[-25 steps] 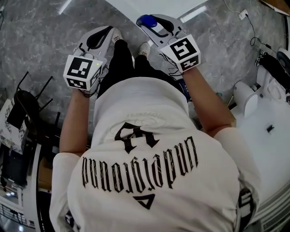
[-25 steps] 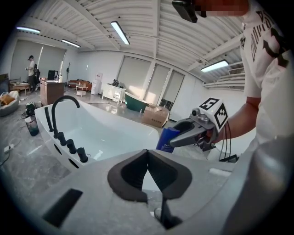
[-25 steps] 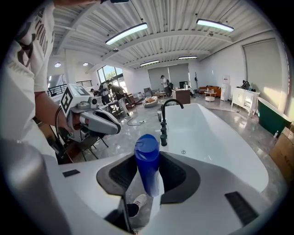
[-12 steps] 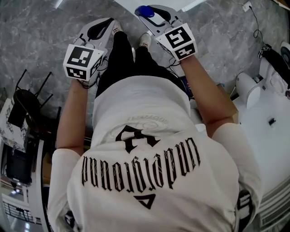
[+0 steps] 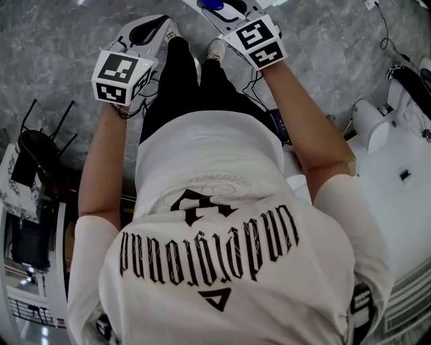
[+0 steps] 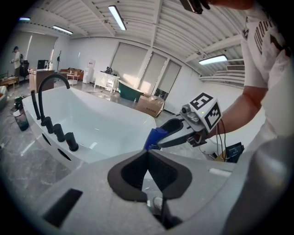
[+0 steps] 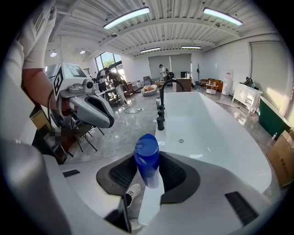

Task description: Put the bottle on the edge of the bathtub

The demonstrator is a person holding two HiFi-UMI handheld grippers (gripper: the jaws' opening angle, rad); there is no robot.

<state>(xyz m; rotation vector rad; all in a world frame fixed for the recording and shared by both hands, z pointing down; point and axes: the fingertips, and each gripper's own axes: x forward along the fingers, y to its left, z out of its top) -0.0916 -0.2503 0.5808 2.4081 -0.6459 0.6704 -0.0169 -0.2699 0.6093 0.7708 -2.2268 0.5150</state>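
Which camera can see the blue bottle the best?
The right gripper view. The bottle fills the middle, clamped between the right gripper's jaws, its blue cap and pale body both clear. The left gripper view shows the bottle small and side-on. The head view catches only a bit of blue cap at the top edge.

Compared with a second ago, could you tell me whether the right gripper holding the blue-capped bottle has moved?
Yes. Against the white shoe in the head view, the right gripper has travelled forward toward the white bathtub, carrying the blue-capped bottle.
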